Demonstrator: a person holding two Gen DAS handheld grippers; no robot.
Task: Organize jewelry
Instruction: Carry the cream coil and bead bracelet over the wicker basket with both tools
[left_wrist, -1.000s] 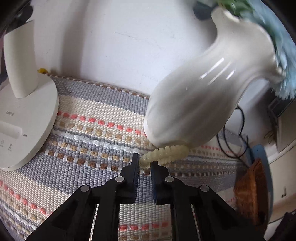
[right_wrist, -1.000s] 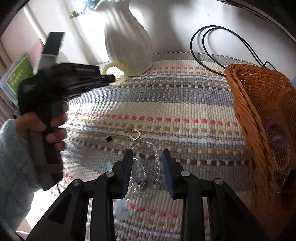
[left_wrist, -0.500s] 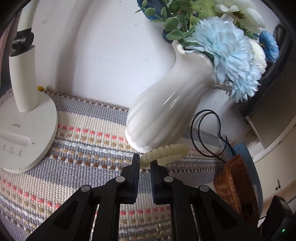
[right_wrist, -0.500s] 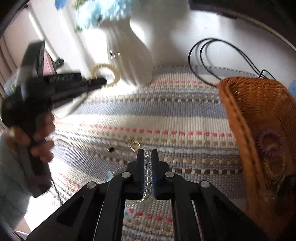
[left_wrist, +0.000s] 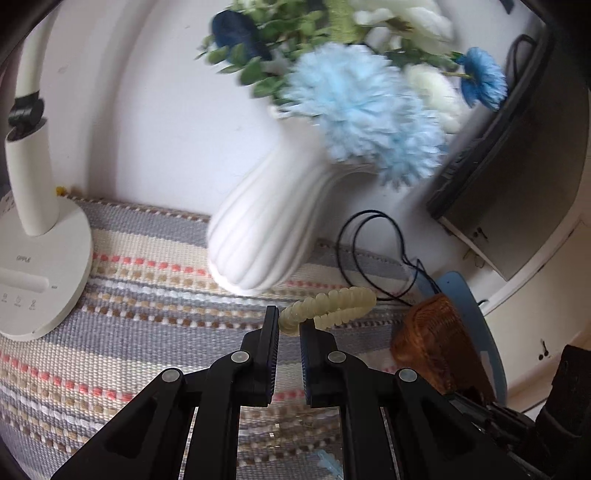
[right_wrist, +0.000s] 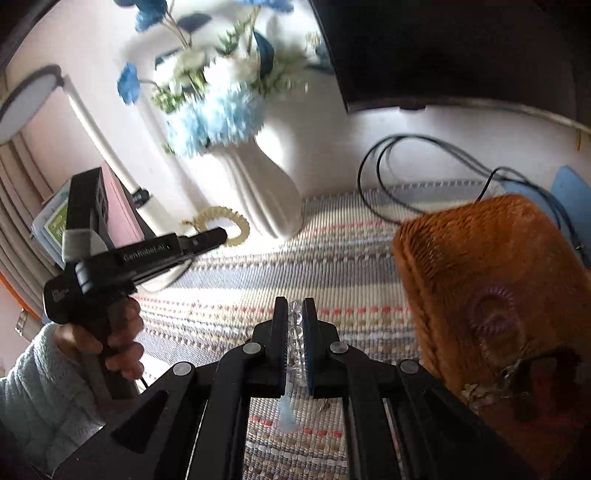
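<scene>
Lamp base (left_wrist: 40, 280): the grey word "OPPLE", above three small touch symbols too small to make out.
Left gripper (right_wrist: 218, 236): pale lettering along its black body that looks like "GenRobot.AI", blurred.
Left gripper's grip end: further small print, unreadable.
Green card (right_wrist: 55, 225) at the far left: markings too blurred to read.

light: bright daylight, kinda washed out | blur: flowers (left_wrist: 369, 110) and wicker basket (right_wrist: 491, 277) smeared by motion | edges: heavy fisheye bend, dark corners | glare: white wall (left_wrist: 147, 110) blown out
</scene>
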